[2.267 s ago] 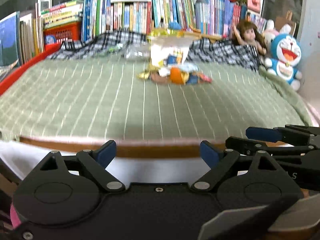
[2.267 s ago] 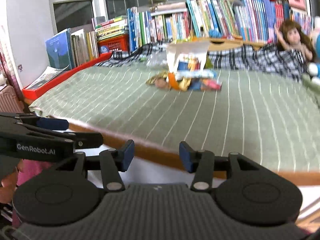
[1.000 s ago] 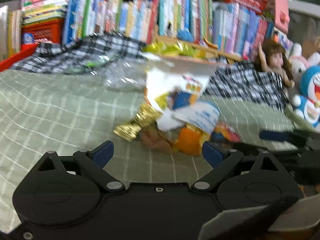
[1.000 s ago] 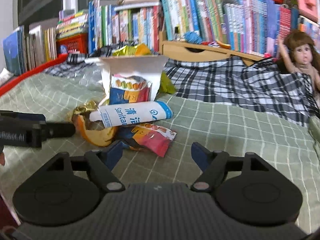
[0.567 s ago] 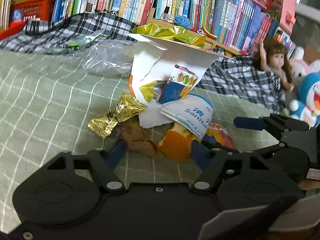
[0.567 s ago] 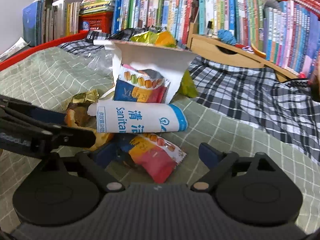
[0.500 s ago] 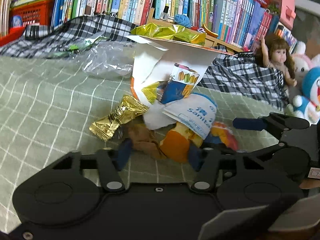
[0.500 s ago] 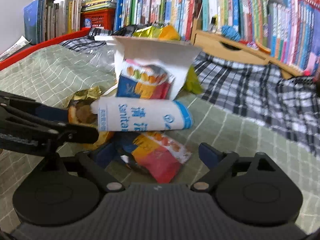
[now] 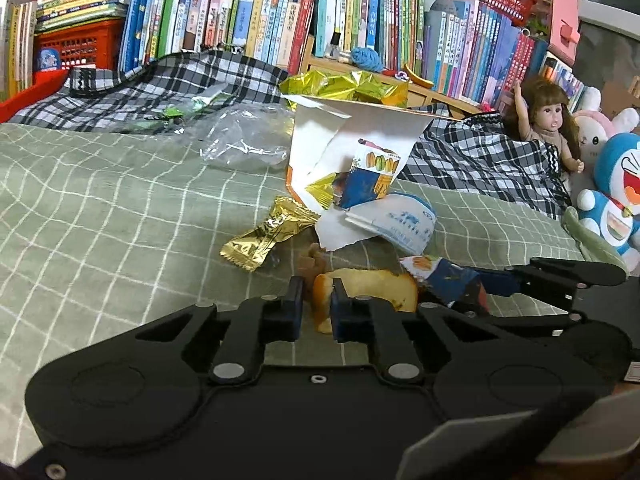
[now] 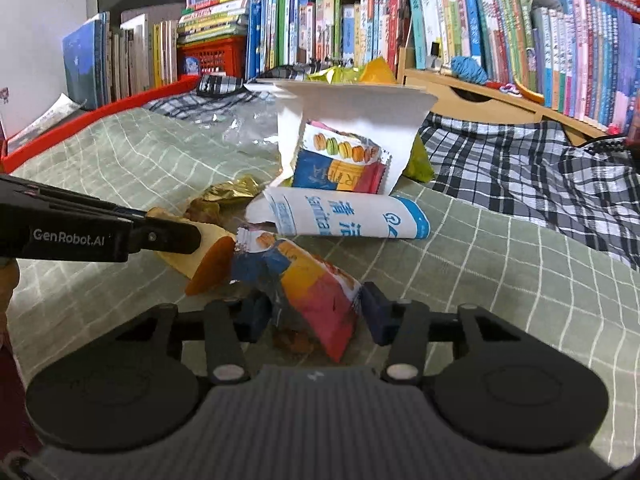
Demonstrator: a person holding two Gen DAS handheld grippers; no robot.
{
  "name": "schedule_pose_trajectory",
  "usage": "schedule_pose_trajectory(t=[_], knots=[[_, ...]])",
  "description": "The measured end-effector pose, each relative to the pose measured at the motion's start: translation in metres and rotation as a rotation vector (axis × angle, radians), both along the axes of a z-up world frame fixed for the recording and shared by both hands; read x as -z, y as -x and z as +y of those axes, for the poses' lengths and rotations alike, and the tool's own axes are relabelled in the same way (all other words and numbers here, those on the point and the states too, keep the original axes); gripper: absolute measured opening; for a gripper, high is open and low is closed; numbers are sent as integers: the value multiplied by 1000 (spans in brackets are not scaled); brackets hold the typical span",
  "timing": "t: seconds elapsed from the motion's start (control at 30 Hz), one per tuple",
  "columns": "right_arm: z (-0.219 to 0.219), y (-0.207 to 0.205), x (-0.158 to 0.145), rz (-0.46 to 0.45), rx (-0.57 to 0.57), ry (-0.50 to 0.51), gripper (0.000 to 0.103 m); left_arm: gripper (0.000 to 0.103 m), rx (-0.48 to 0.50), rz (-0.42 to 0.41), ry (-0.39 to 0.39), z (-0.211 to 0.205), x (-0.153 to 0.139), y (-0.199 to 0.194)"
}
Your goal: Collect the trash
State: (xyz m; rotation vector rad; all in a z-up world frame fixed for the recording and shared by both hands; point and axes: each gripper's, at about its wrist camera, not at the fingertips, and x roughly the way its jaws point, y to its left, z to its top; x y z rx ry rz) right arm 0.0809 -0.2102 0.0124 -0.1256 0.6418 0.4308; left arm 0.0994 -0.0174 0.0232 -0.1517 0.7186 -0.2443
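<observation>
A heap of trash lies on the green checked bedspread (image 9: 100,208). My left gripper (image 9: 317,310) has its jaws closing, and the pads pinch an orange peel (image 9: 372,286); the right wrist view shows it coming in from the left onto the peel (image 10: 212,264). My right gripper (image 10: 316,314) is closing too, its pads squeezing a red, yellow and blue snack wrapper (image 10: 316,284). Behind them lie a white and blue wipes pack (image 10: 344,216), a macaron wrapper (image 10: 340,160), a torn white paper bag (image 9: 360,128) and a gold wrapper (image 9: 268,232).
A clear plastic bag (image 9: 240,136) and a black and white plaid blanket (image 9: 160,84) lie further back. Rows of books (image 9: 260,12) line the far side. At the right sit a doll (image 9: 548,120) and a blue plush toy (image 9: 616,192).
Both grippers came forward from the bed's edge to the trash heap. The left jaws went from wide apart to pinching the orange peel. The right jaws narrowed onto the snack wrapper.
</observation>
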Motion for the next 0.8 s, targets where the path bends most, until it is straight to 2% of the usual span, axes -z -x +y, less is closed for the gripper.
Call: schedule_pose_trajectory(t=[0.23,0.27,0.3,0.37,0.43,0.5,0.6,0.7,0.8], knots=[[-3,22,-9,-12,61,-3,52,16,7,-15,-22,7,-6,28],[-4,25,-9,-14,69,-3,52,21,7,-10,-23,8,-5,32],[-4,28,-10,-15,77,-1,52,32,10,-8,-24,9,-5,36],[-5,33,-10,-19,94,3,52,46,9,-14,-35,11,-4,45],[-6,35,-10,-17,112,6,52,49,22,-31,-59,11,-2,54],[-9,37,-10,-18,133,5,52,61,48,-52,-89,8,-2,62],[-16,38,-12,-16,164,-13,52,71,78,-89,-132,0,-3,71],[-20,40,-14,-22,184,-20,52,79,101,-136,-171,-10,-3,74],[-24,42,-15,-20,194,-20,52,81,121,-191,-236,-24,1,74]])
